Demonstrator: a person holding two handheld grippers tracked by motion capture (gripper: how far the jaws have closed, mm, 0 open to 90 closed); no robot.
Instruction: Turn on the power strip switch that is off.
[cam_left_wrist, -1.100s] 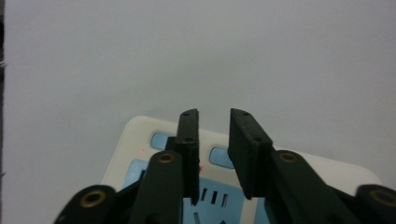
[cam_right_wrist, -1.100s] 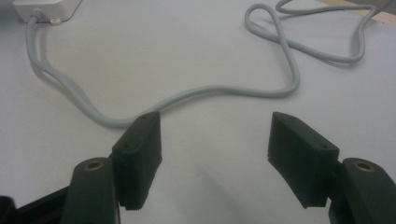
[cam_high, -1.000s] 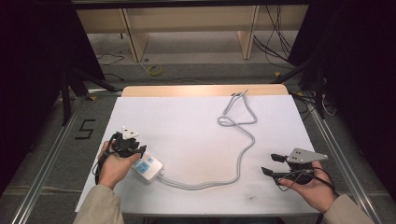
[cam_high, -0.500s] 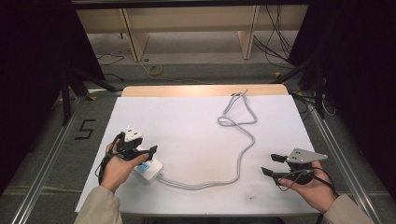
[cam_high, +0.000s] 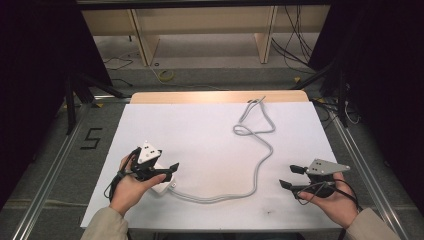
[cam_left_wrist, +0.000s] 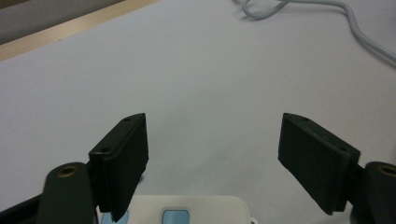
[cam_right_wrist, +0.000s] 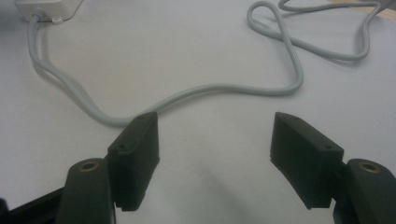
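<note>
A white power strip (cam_high: 163, 188) with blue switches lies at the table's front left, and its grey cable (cam_high: 257, 167) snakes to the far edge. My left gripper (cam_high: 170, 171) hovers just over the strip, pointing right. Its jaws have just been opening and stand wide with nothing between them. In the left gripper view the strip (cam_left_wrist: 187, 211) shows low behind the left gripper (cam_left_wrist: 212, 140). My right gripper (cam_high: 287, 176) rests at the front right, open and holding nothing. In the right gripper view, the right gripper (cam_right_wrist: 212, 140) faces the cable (cam_right_wrist: 210, 88) and the strip (cam_right_wrist: 46, 7).
The white table top (cam_high: 200, 135) has a wooden strip (cam_high: 215, 96) along its far edge. The cable forms a loop (cam_high: 255, 127) at the back centre. Beyond the table are shelves and loose floor cables. A metal rail (cam_high: 50, 170) runs along the floor at the left.
The left gripper has shifted a little to the right over the power strip and its jaws have spread apart. The power strip, the cable and the right gripper lie as before.
</note>
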